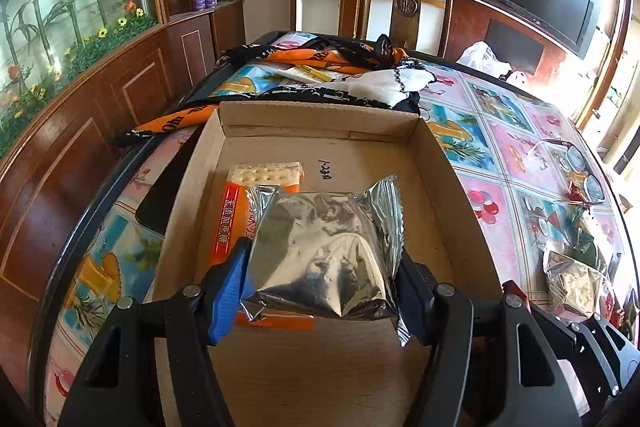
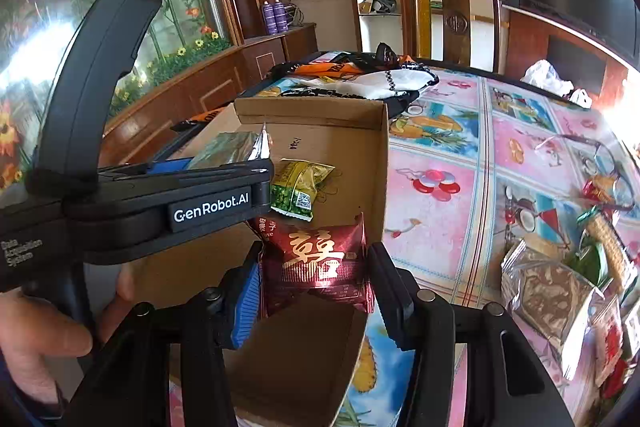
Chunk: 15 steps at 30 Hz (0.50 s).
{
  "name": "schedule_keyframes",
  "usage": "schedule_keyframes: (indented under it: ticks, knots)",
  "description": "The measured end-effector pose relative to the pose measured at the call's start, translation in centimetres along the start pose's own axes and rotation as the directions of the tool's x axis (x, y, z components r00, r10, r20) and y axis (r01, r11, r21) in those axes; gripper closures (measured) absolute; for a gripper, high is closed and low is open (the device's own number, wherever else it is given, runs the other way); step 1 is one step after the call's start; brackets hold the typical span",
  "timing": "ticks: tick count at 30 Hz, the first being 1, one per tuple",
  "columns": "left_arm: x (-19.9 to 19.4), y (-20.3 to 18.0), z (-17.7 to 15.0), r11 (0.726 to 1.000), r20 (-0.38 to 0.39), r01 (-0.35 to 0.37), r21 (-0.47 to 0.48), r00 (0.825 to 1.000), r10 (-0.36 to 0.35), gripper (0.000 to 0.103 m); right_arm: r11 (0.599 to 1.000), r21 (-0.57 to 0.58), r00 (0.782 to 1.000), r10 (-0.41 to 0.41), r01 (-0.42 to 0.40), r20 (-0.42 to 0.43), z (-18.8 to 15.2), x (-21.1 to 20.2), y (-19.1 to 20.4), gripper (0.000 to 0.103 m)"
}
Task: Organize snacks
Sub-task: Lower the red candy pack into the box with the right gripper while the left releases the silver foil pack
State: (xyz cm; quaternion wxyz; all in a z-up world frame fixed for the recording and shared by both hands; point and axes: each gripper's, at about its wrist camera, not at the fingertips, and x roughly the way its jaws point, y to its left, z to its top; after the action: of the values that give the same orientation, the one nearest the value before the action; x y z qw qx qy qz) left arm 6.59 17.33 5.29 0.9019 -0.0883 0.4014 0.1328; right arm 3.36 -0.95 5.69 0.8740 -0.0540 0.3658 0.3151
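Silver foil packet point(image 1: 324, 251); dark red packet point(image 2: 320, 263), gold character; brown cardboard box point(image 1: 320, 119).

A shallow cardboard box point(image 1: 440, 195) sits on the bench's left side. Inside lie an orange cracker pack point(image 1: 240, 203) and a green-yellow pack point(image 2: 300, 191). Silver pack point(image 1: 324, 255) and red pack point(image 2: 320, 259) hang above it.

Bright daylight flooding in from right of the table point(image 1: 500, 147), blown-out glare beyond its right edge, white glare on the mural point(image 2: 24, 67) left, strong fisheye bending, dark vignetted corners.
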Motion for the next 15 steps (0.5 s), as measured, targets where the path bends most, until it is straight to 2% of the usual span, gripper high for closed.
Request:
schedule_keyframes:
  ticks: [8,10,15]
  knots:
    - [0.2,0.2,0.1,1.0,-0.005,-0.005,-0.008,1.0,0.005,0.038,0.993,-0.092,0.997,-0.068,0.07,0.029,-0.2,-0.4,1.8,0.048]
    - [0.3,0.3,0.1,1.0,-0.007,-0.006,-0.011,1.0,0.006,0.038,0.992,-0.112,0.998,-0.062,0.065,0.031,-0.2,-0.4,2.1,0.059]
    - [0.4,0.3,0.1,1.0,-0.011,-0.009,-0.014,1.0,0.009,0.038,0.99,-0.129,0.998,-0.052,0.054,0.018,-0.4,0.0,2.5,0.059]
